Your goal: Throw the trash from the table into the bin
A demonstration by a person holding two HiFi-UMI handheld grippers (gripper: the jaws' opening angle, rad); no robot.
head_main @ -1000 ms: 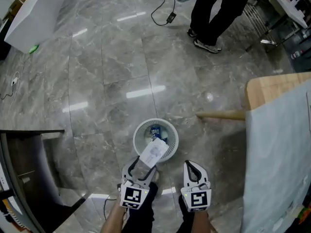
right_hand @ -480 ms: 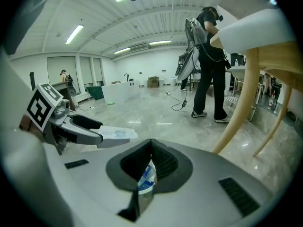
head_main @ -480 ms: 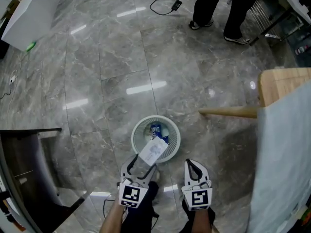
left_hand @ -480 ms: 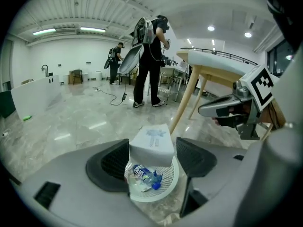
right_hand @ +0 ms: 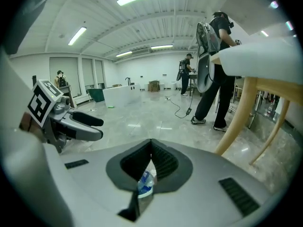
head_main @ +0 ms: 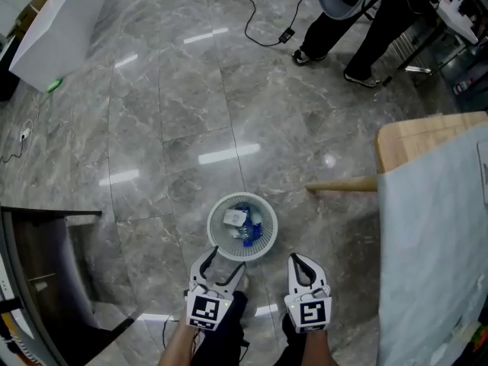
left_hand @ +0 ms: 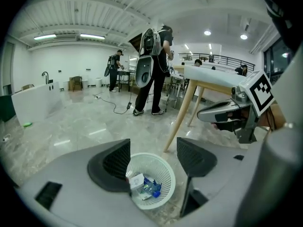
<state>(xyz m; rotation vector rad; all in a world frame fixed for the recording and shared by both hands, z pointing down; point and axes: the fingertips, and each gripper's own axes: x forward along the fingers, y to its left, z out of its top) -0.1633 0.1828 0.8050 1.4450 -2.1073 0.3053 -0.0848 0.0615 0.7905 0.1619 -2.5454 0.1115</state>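
The white mesh bin (head_main: 212,224) stands on the grey floor just ahead of both grippers. Inside it lie a white packet (head_main: 233,218) and blue bottle trash (head_main: 246,235). My left gripper (head_main: 226,261) hovers at the bin's near rim, open and empty; its jaws have just opened a little further. In the left gripper view, the bin (left_hand: 168,174) with the packet (left_hand: 137,180) sits between the spread fingers (left_hand: 111,164). My right gripper (head_main: 297,259) is shut to the bin's right. Through the slit under its jaws (right_hand: 151,148) a blue-and-white scrap (right_hand: 146,183) shows; I cannot tell what it is.
A wooden table (head_main: 427,136) with a splayed leg (head_main: 343,184) and a pale cloth (head_main: 435,242) fills the right side. A person's legs (head_main: 335,21) and a floor cable (head_main: 255,10) are at the far side. Dark furniture (head_main: 46,265) stands at left.
The white packet that the left gripper held over the bin has dropped and now lies inside it. The left jaws are empty. The right gripper has stayed put.
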